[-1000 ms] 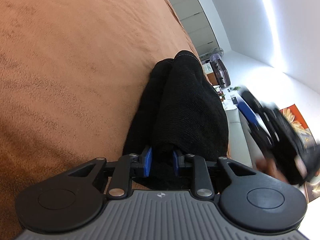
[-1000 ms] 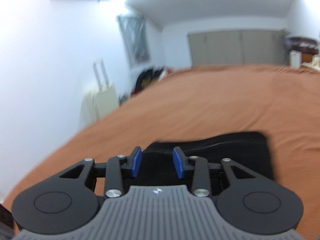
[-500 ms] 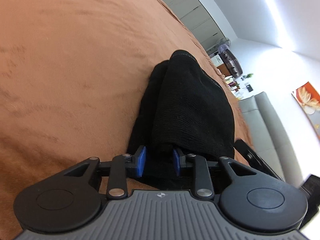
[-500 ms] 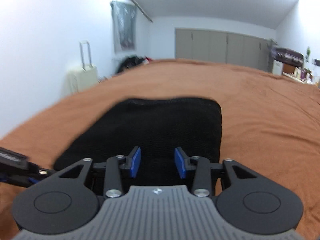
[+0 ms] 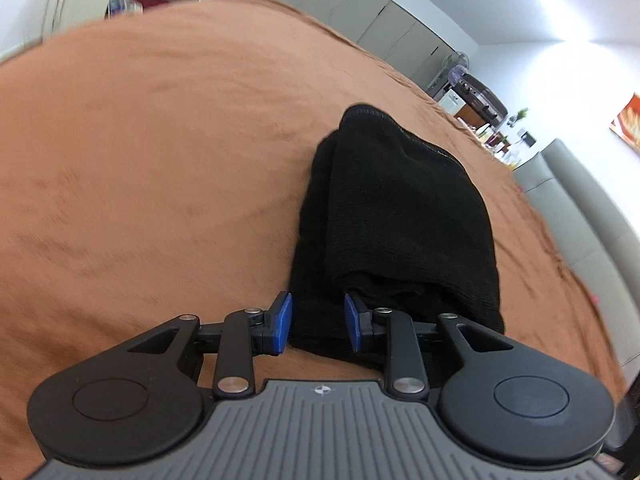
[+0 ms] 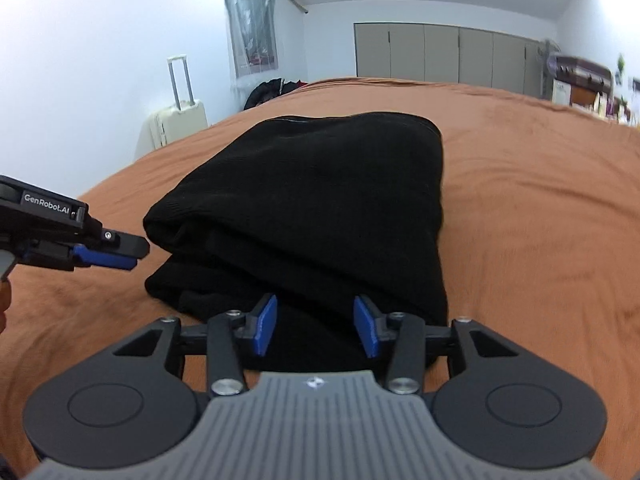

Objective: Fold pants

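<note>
Black pants (image 5: 400,216) lie folded in a thick stack on the orange bedspread (image 5: 160,152). My left gripper (image 5: 316,326) is open at the near end of the stack, its blue pads either side of the bottom layer's edge, not pinching it. In the right wrist view the pants (image 6: 320,200) fill the centre. My right gripper (image 6: 316,330) is open just over the near edge of the stack, holding nothing. The left gripper's fingers (image 6: 108,256) show at the left, beside the fold, apart from the cloth.
The bedspread (image 6: 540,220) stretches all around the pants. A cream suitcase (image 6: 178,122) and dark clothes (image 6: 272,88) stand beyond the bed's far left edge. Grey wardrobes (image 6: 444,54) line the back wall. A grey sofa (image 5: 588,216) runs along the right.
My left gripper opened wider and let go of the pants' edge, backing off slightly. My right gripper swung around to the near edge of the folded stack, staying open.
</note>
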### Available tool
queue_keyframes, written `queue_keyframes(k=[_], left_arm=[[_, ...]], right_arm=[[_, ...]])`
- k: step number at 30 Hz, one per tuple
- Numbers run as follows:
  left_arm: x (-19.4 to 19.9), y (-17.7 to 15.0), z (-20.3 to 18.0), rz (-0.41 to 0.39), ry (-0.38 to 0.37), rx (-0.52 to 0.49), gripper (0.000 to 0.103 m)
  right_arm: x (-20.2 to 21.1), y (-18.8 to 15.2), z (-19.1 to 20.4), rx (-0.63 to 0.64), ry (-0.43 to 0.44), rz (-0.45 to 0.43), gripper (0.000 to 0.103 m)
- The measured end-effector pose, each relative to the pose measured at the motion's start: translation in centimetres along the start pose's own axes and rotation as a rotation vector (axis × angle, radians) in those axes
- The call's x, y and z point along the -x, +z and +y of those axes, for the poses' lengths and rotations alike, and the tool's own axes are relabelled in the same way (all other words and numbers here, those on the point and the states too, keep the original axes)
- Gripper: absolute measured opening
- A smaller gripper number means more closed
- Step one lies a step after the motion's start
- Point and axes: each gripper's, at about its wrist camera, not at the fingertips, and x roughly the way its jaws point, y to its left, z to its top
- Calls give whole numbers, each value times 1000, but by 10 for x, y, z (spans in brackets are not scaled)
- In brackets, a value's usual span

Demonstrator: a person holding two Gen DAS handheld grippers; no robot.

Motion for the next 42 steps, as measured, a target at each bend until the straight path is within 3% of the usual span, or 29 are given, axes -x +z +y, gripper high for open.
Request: queue_keyframes(k=[4, 7, 9, 11, 15, 19, 26, 31, 34, 37, 42], left_arm=[[13, 6, -8, -37, 107, -106, 78], [22, 10, -8, -90, 151, -153, 93], [28, 13, -5, -149, 166, -175, 96], [29, 19, -1, -157, 158, -161, 103], [16, 36, 18, -59, 21, -50, 103], [2, 48, 37, -23, -112, 103, 103], [-34, 68, 30, 51, -172, 136, 103], [-68, 79, 28, 135, -255, 199, 103], [-94, 82, 30, 207, -307, 214, 103], [-117, 82, 42, 258, -313, 291, 103], [-139, 74, 61, 309, -419, 400, 103]], right_arm=[[21, -5, -18, -65, -1, -28, 44], [34, -2, -37, -80, -40, -75, 52], [40, 1, -49, -117, -55, -92, 54], [44, 5, -61, -160, -52, -103, 57], [47, 10, -73, -202, -58, -115, 62], [39, 6, -82, -229, -48, -95, 63], [16, 11, -109, -341, 5, -56, 66], [-6, 22, -136, -445, 58, -21, 74], [-27, 28, -151, -495, 128, 21, 79], [-54, 33, -168, -556, 254, 68, 88], [-101, 41, -185, -633, 451, 174, 96]])
